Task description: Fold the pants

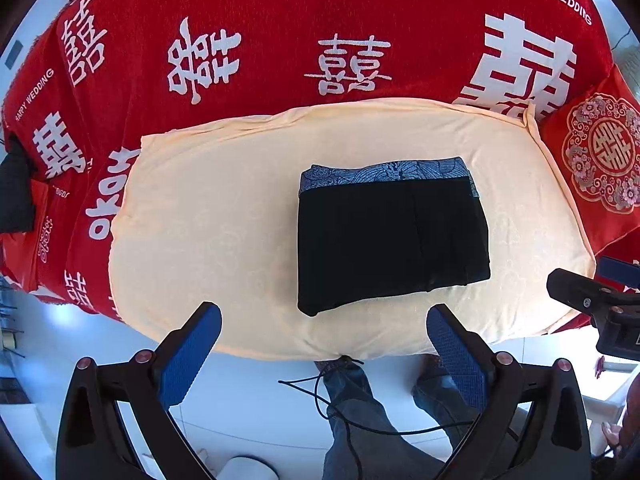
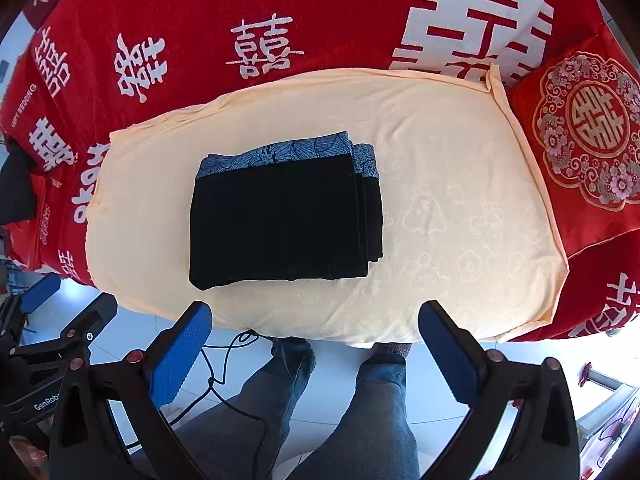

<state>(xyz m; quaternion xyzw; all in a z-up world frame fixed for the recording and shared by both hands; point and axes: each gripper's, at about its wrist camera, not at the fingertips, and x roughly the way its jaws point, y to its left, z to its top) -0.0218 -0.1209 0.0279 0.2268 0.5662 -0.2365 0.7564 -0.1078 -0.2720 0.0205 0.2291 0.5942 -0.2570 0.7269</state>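
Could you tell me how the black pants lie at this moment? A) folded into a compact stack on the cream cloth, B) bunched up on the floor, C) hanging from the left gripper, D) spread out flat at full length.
A: the pants sit as a neat layered rectangle on the cream cloth, while both the left gripper and right gripper are open and empty.
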